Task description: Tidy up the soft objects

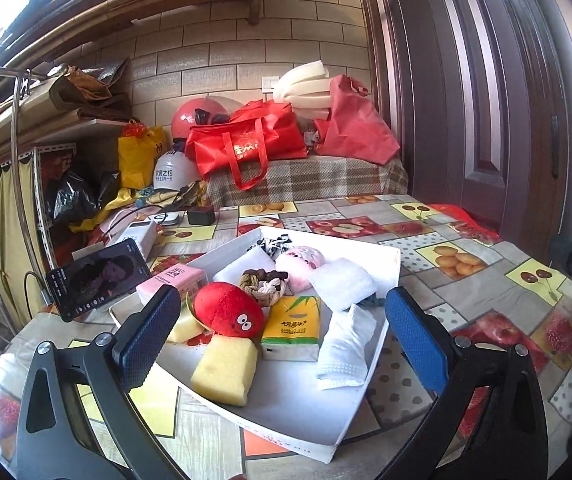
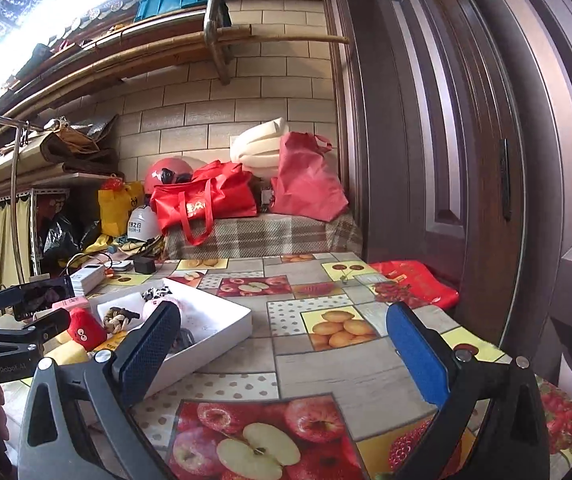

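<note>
We note a table covered by a glossy fruit-print patchwork cloth (image 1: 426,256). Directly on it: a shallow white cardboard tray (image 1: 286,416) at near centre; a black smartphone (image 1: 98,276) propped on edge at the left; a white power bank (image 1: 138,234) behind it; a small black charger block (image 1: 201,215) at the far edge; a flat red plastic bag (image 2: 414,280) at far right.

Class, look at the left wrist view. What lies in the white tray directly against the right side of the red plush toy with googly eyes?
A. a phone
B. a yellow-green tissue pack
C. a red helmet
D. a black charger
B: the yellow-green tissue pack lies in the white tray right beside the red plush toy.
</note>
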Action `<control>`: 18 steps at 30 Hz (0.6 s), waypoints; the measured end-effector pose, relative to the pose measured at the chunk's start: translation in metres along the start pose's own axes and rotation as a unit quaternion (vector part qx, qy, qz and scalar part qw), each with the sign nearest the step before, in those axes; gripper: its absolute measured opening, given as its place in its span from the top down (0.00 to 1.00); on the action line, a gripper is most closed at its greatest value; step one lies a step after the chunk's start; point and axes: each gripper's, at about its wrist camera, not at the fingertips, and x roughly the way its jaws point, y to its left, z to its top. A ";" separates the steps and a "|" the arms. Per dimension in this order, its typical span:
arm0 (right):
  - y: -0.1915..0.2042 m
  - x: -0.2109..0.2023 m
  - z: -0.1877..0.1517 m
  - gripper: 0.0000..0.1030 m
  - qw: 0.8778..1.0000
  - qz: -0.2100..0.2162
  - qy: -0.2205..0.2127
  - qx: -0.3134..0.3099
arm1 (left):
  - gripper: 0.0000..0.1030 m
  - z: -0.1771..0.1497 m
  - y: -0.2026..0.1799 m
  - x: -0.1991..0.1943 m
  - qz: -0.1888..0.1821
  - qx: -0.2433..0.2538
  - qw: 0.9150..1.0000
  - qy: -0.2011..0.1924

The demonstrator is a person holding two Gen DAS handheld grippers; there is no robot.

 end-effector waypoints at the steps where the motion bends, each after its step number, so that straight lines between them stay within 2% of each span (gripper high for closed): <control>1: -0.005 0.000 0.000 0.00 1.000 -0.003 0.005 0.010 | 0.00 0.000 -0.004 -0.001 0.006 0.005 1.000 0.004; 5: -0.010 -0.006 -0.003 0.00 1.000 0.008 -0.003 0.024 | 0.00 0.000 -0.012 0.001 0.050 0.018 0.999 0.011; 9: -0.003 -0.010 -0.005 0.00 1.000 0.011 -0.007 0.009 | 0.00 -0.003 -0.006 0.010 0.031 0.000 0.999 0.042; 12: 0.003 -0.012 -0.005 0.00 1.000 0.007 -0.010 -0.005 | 0.00 -0.005 -0.006 0.016 0.050 -0.002 0.997 0.059; 18: 0.001 -0.013 -0.004 0.00 1.000 0.009 -0.016 -0.002 | 0.00 -0.008 -0.009 0.019 0.060 0.003 0.996 0.071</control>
